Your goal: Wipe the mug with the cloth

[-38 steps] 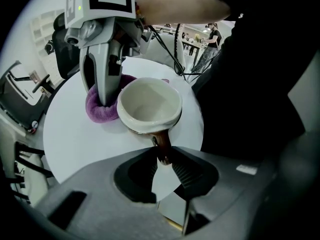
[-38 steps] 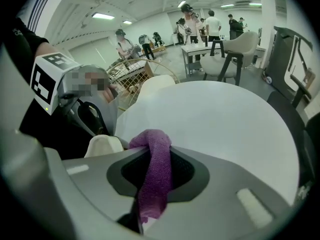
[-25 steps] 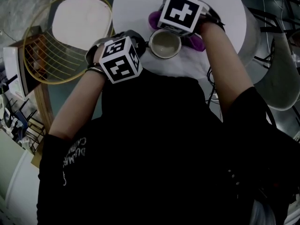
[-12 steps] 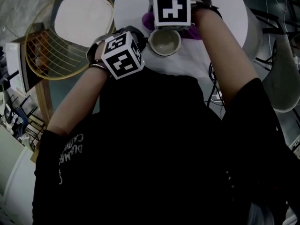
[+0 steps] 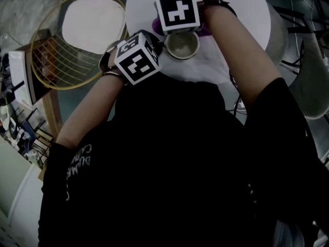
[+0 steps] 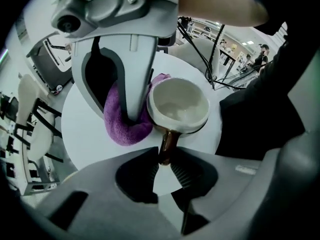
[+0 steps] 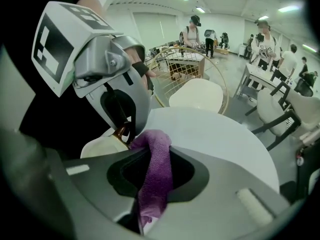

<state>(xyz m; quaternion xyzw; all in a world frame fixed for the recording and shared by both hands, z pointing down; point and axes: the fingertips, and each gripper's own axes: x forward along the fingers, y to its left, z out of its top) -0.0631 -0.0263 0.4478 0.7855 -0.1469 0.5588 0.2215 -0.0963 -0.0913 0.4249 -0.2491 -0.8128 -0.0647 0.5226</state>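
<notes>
Two hand-held grippers work over a round white table (image 5: 247, 14), seen from above. L gripper (image 6: 163, 160) has its jaws pinched on the brown handle (image 6: 167, 140) of a cream mug (image 6: 179, 104). The mug stands upright near the table's near edge. R gripper (image 7: 158, 150) is clamped on a purple cloth (image 7: 156, 176), w/ the wad bulging past the jaw tips against the mug's outer wall.

Changed in the last sec: in the head view the R gripper has swung from the mug's right side round to its far side, rolling as it went. The cloth went w/ it. L gripper hasn't shifted and the mug sits where it was. We read this as a wiping pass round the outside, part done. Whether the inside has been wiped we can't say.

Hard to make out: from above, the R marker cube (image 5: 177, 12) covers nearly all the cloth & that gripper's jaws. We can't tell how hard the cloth presses, or whether it drags on the tabletop. The mug's base & the wall under the cloth are hidden in every view.
</notes>
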